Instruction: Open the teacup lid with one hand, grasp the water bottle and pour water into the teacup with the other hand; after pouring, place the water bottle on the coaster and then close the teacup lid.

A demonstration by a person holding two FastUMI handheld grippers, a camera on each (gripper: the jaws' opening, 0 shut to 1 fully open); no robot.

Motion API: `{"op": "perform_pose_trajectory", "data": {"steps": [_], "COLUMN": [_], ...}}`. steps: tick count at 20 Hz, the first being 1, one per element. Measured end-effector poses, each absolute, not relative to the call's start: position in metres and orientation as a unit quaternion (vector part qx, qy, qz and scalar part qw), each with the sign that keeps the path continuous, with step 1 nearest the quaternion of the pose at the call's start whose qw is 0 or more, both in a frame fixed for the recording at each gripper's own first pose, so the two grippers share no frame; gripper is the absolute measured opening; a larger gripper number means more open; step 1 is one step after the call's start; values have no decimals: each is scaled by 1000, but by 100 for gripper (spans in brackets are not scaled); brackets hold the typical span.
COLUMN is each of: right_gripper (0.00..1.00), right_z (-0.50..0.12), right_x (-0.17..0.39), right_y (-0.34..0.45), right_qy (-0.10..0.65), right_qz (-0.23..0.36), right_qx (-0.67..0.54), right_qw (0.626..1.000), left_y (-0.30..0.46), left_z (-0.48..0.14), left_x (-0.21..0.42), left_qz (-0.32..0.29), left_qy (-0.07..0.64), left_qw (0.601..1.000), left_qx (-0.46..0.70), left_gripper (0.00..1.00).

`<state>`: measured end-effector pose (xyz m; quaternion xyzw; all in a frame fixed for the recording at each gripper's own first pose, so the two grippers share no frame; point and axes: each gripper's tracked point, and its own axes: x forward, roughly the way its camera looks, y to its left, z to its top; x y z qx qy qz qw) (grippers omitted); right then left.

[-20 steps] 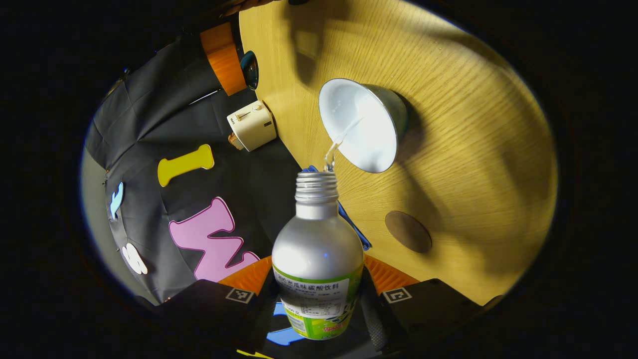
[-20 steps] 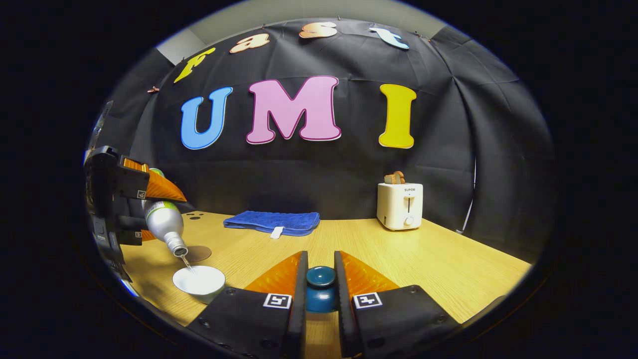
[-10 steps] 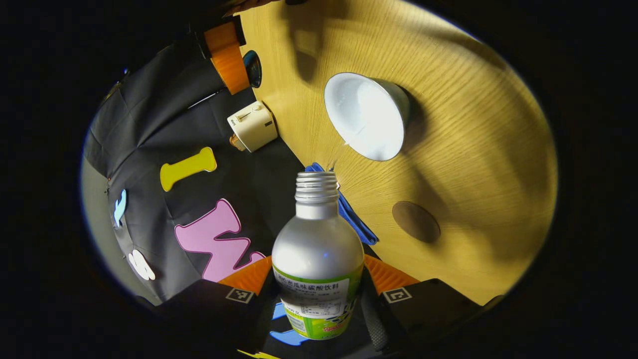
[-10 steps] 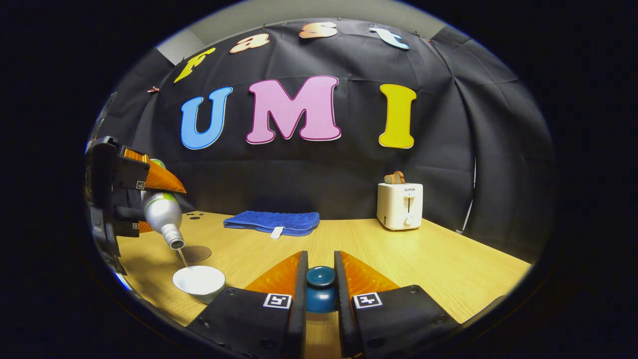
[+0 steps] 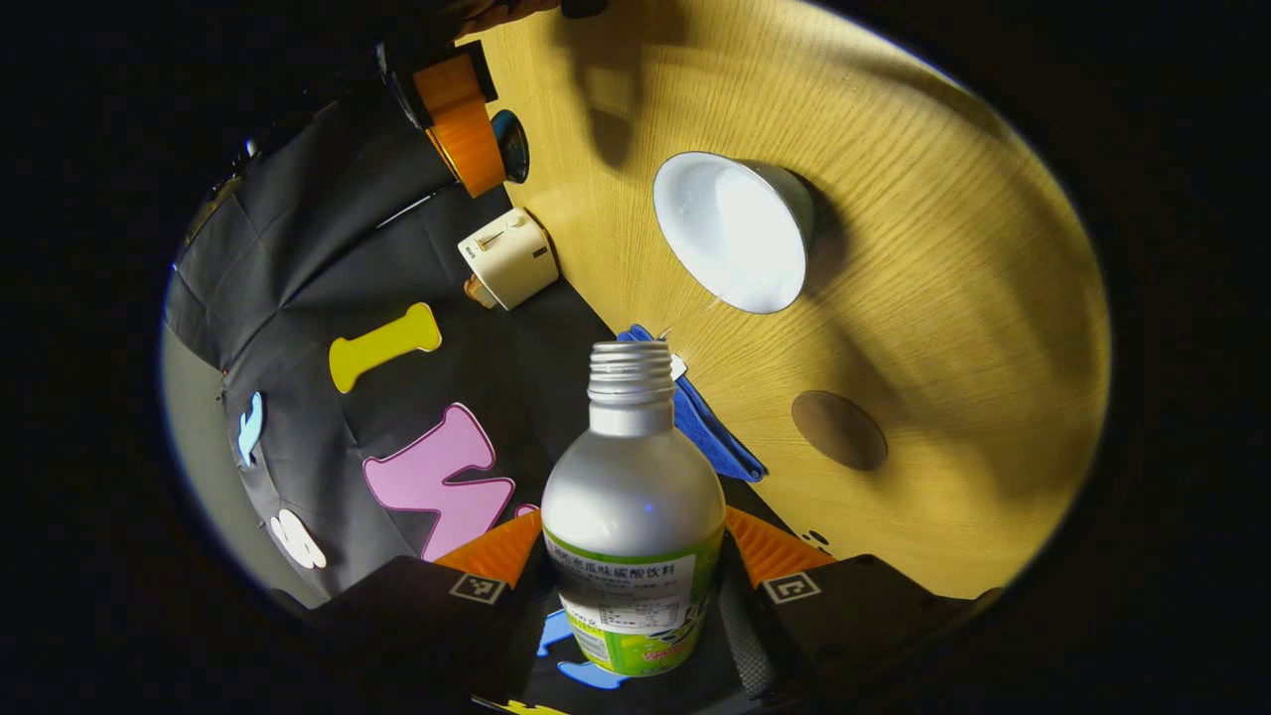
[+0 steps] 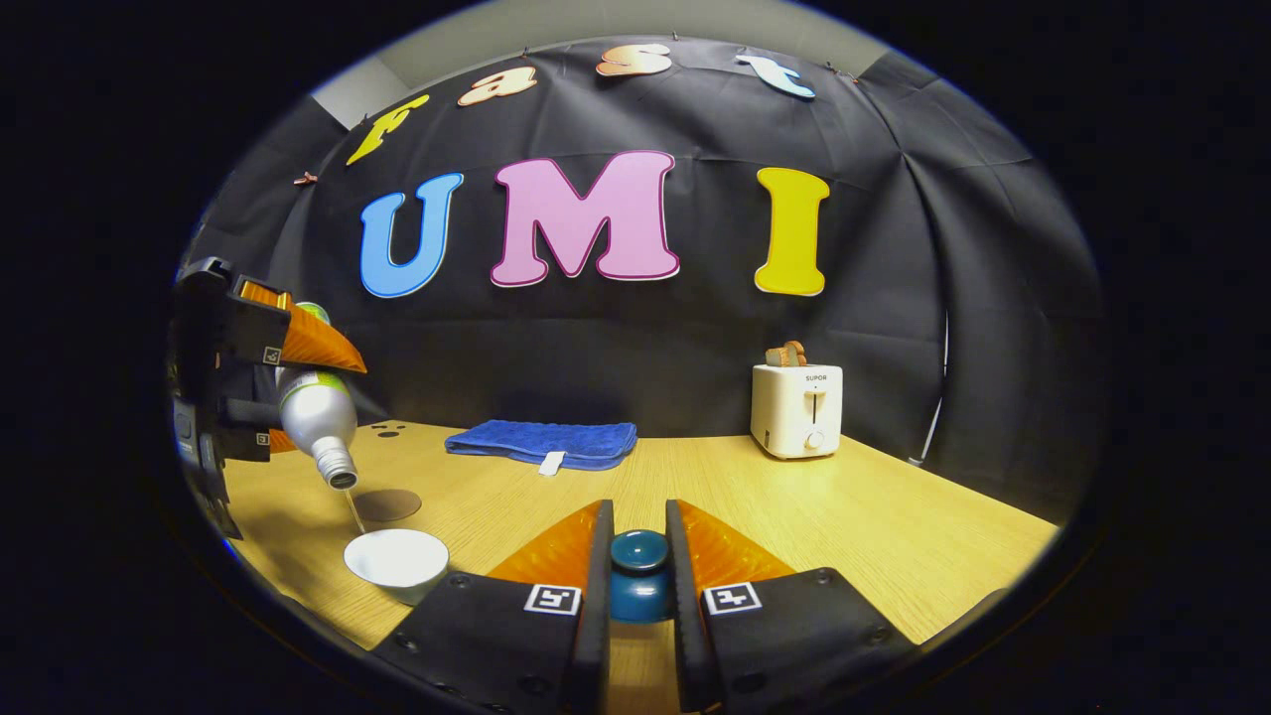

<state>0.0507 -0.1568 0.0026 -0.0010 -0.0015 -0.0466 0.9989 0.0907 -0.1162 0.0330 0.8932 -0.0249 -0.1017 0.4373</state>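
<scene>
Right now your wooden table (image 6: 844,516) fills the lower half of the right gripper view, and the spare things sit along its back edge, away from the work: the blue towel (image 6: 541,442) at centre and the toaster (image 6: 796,409) to the right of centre.

Your left gripper (image 5: 635,586) grips the water bottle (image 5: 634,497) around its labelled body, both fingers pressing its sides. At the left edge of the right gripper view the bottle hangs tilted neck-down above the teacup (image 6: 397,561), and a thin thread of water runs from its mouth towards the bowl. The tilt looks shallow, so you are probably near the end of the pour. How much is left inside the bottle cannot be told.

The teacup stands open at lower left of that view; in the left gripper view its white inside shows at upper centre, glossy, though the water level is hard to judge.

The round brown coaster (image 6: 387,504) lies bare just behind the cup, a short move for the bottle.

Your right gripper (image 6: 637,566) is clamped narrow on the lid (image 6: 637,571), knob between the fingers, held clear of the cup so pouring stays unobstructed.
</scene>
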Motion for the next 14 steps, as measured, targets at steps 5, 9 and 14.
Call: {"op": "perform_pose_trajectory", "data": {"steps": [5, 9, 14], "right_gripper": [30, 30, 30], "right_z": [3, 3, 3], "right_x": [50, 51, 51], "right_y": [-157, -157, -157], "right_qy": [-1, -2, -2], "right_qz": [-47, -46, -47], "right_qx": [-1, -1, -1], "right_qw": [999, 999, 999], "left_y": [-119, -120, -123], "left_z": [31, 30, 27], "left_x": [87, 86, 84], "left_qz": [-103, -104, -111], "left_qy": [-28, -28, -27], "left_qw": [433, 434, 431], "left_qx": [895, 894, 895], "left_gripper": [78, 78, 78]}}
